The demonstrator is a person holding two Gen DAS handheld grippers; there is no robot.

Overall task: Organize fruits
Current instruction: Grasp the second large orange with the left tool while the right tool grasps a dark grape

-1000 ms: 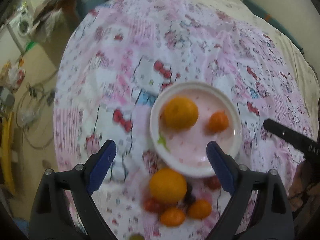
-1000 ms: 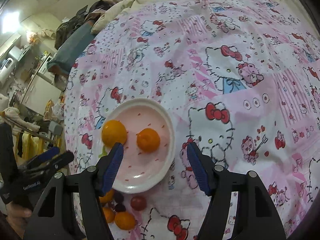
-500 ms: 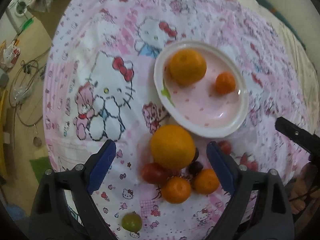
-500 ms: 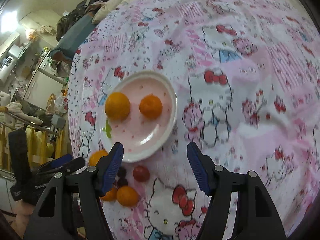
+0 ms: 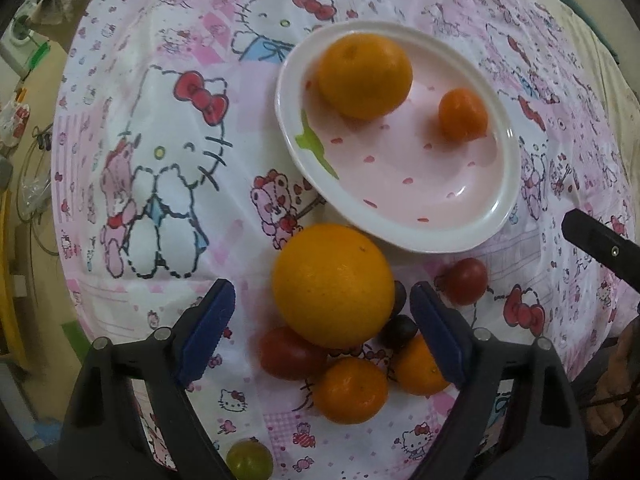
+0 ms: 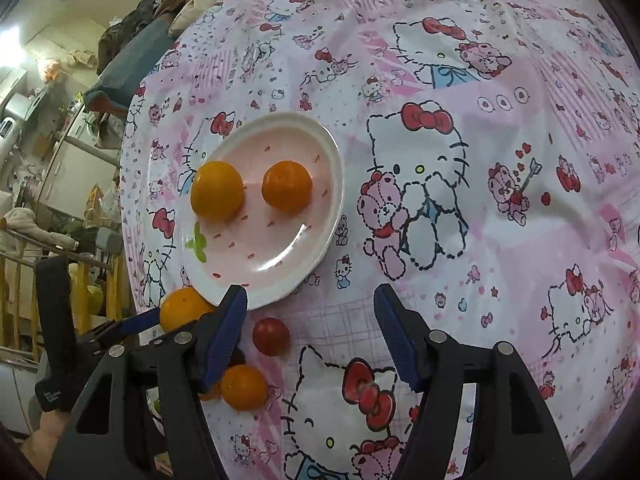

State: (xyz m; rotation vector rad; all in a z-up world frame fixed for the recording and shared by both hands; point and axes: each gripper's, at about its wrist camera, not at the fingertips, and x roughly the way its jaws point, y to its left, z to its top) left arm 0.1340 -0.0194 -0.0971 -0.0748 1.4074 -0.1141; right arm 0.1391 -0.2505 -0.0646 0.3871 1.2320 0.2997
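Note:
A pink plate (image 5: 472,236) (image 6: 320,248) holds an orange (image 5: 364,76) (image 6: 217,191) and a small tangerine (image 5: 463,113) (image 6: 287,187). In front of the plate a large orange (image 5: 332,285) (image 6: 182,312) lies on the cloth among two small tangerines (image 5: 350,390), two red tomatoes (image 5: 290,354) (image 5: 466,280), dark grapes (image 5: 398,330) and a green grape (image 5: 249,460). My left gripper (image 5: 322,332) is open, its blue pads on either side of the large orange, apart from it. My right gripper (image 6: 310,338) is open and empty, above a red tomato (image 6: 271,336).
The Hello Kitty cloth (image 6: 460,160) covers a bed. The right gripper's arm (image 5: 600,248) shows at the left view's right edge. The left gripper (image 6: 120,326) shows at lower left in the right view. Clutter and furniture (image 6: 48,140) stand beyond the bed's left edge.
My left gripper has come down and back toward the loose pile, so the large orange now lies between its pads. My right gripper has moved closer to the cloth. Both stay open.

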